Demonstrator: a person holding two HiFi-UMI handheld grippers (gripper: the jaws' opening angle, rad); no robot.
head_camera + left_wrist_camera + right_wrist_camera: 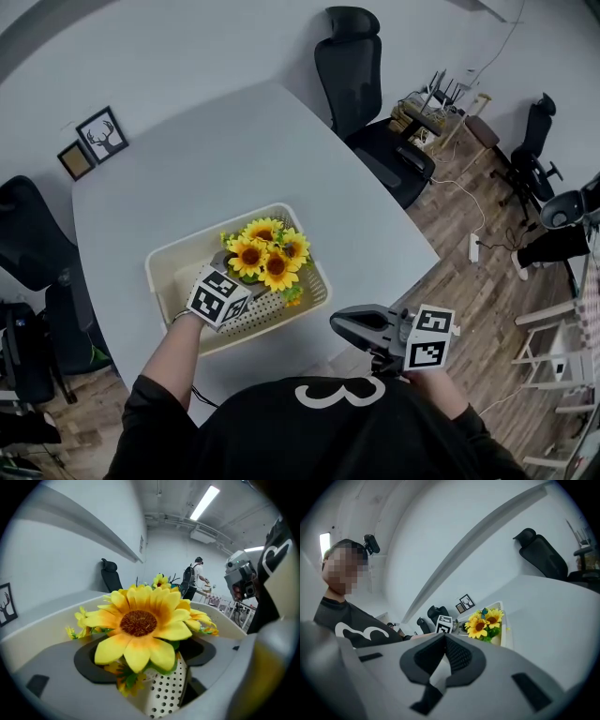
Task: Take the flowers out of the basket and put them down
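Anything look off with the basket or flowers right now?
Nothing stands out. The flowers sit bunched in the basket, flat on the table, nothing spilled. The left tool is open around them; the right tool is shut, clear of the basket.

Left gripper point(145, 662) is keeping its grey jaws wide apart. A big yellow sunflower with a brown centre point(138, 623) is sitting between the dark pads point(86, 667), its stem hidden. A cream perforated plastic basket point(171, 688) is showing just below, with a black office chair point(110, 576) standing far behind.
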